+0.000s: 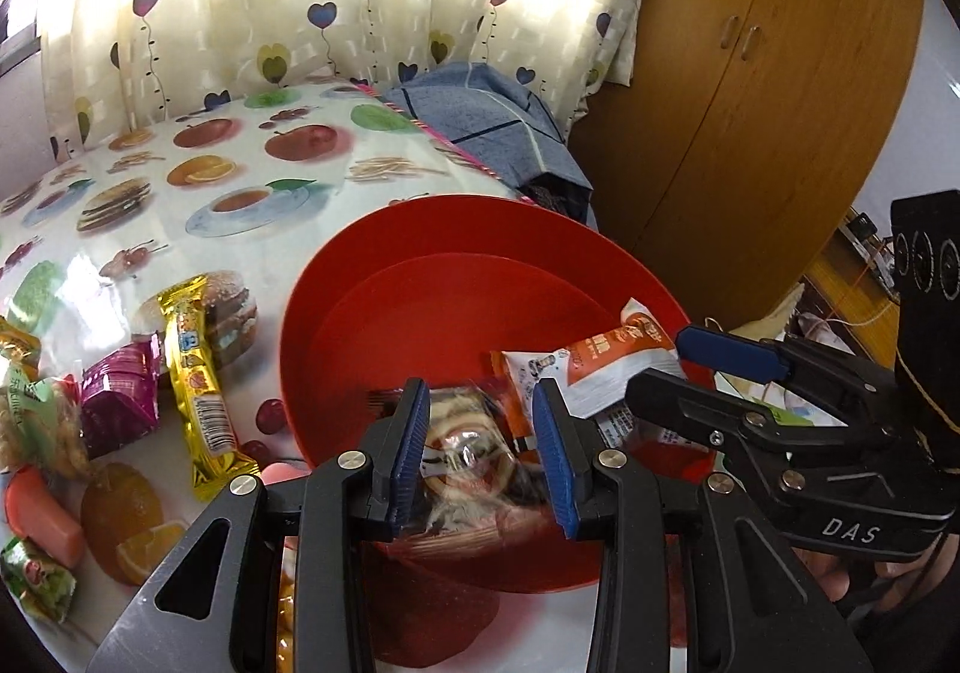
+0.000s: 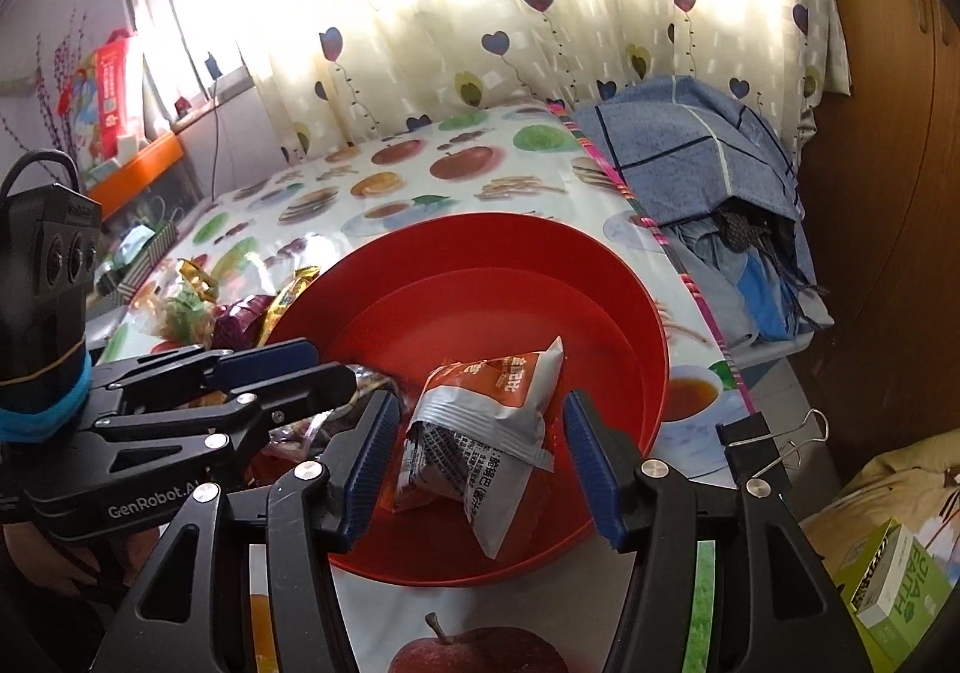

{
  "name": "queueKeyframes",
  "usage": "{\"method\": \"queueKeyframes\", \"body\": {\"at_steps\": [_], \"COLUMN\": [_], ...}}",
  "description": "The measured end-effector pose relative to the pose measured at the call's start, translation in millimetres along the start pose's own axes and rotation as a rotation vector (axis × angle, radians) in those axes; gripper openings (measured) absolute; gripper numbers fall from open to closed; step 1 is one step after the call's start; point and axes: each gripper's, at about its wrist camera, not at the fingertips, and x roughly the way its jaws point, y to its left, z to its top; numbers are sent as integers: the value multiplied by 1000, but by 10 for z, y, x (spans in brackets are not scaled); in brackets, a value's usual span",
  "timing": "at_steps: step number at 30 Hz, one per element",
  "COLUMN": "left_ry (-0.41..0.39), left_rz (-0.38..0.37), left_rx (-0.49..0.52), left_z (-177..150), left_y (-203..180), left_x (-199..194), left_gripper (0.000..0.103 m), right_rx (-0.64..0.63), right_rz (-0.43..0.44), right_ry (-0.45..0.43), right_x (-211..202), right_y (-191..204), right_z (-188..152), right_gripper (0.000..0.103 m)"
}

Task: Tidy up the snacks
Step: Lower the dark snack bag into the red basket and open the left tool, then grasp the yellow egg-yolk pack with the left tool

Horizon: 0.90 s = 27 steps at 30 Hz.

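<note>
My left tongs point(image 1: 480, 448) grip a clear-wrapped pastry point(image 1: 465, 448) over the red bowl point(image 1: 420, 229), ready to drop; right tongs point(image 2: 480, 463) open, orange-and-white packet point(image 2: 480, 433) loose between them.

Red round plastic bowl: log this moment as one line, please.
left hand-held gripper: shut on clear-wrapped pastry over red round plastic bowl | right hand-held gripper: open | orange-and-white snack packet: in bowl

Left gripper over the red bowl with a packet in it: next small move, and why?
Probably open the left gripper: its pads clamp a clear-wrapped snack already above the red bowl, where the orange-and-white packet lies loose between the open right gripper fingers.
</note>
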Motion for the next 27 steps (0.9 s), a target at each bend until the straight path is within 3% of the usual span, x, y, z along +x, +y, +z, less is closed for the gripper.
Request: {"method": "queueKeyframes", "body": {"at_steps": [7,27], "left_ry": [-41,-104], "left_rz": [-2,136], "left_rx": [10,-82], "left_z": [-26,-389], "left_y": [-56,291], "left_x": [-198,-789], "left_gripper": [38,38], "right_rx": [-19,-140], "right_rz": [6,63], "right_ry": [-17,-44], "right_x": [-75,-275], "right_y": [55,607], "right_z": [25,-16], "right_gripper": [57,57]}}
